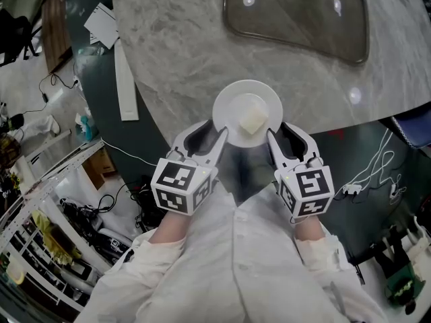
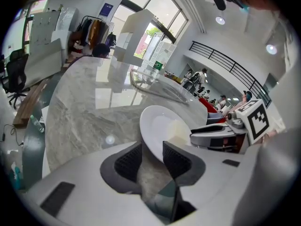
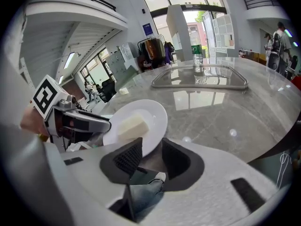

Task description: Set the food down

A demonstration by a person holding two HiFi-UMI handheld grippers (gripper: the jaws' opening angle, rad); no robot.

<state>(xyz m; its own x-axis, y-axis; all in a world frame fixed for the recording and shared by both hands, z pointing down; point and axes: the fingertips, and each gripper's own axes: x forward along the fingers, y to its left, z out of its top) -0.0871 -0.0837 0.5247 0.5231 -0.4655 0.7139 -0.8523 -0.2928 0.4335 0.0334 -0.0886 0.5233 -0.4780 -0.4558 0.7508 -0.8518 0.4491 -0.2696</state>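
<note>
Table [image 1: 175, 39]: a grey marble top with a rounded near edge. It takes up most of the head view, and the person stands at its edge.
Tray [image 1: 296, 12]: a shallow, smoky, see-through dish lying well beyond the plate on the far part of the marble. Only reflected lights show in it, and no food.
Plate [image 1: 231, 105]: small, round and white, carrying the one piece of food. It sits over the near edge of the table between the two tools. It looks lifted and slightly tipped, but whether its base touches the marble I cannot tell.
Plate handling: probably glazed ceramic, so stiff, smooth, fairly weighty and likely to chip. The thin rim is the only place to grip it, with one hold on each opposite side. It should come down level and gently, because a slick rim can slide out of the pads.
Left gripper [image 2: 151, 145]: pinching the plate's left rim, with the lip wedged between its ribbed pads.
Right gripper [image 3: 151, 141]: clamped on the plate's right rim in the same way.
Food [image 1: 252, 120]: a pale, cream-coloured block lying loose near the middle of the plate.
Food handling: it looks soft and light. Nothing fixes it in place, so a tilt could make it slide. It is best moved by the plate and not touched.
</note>
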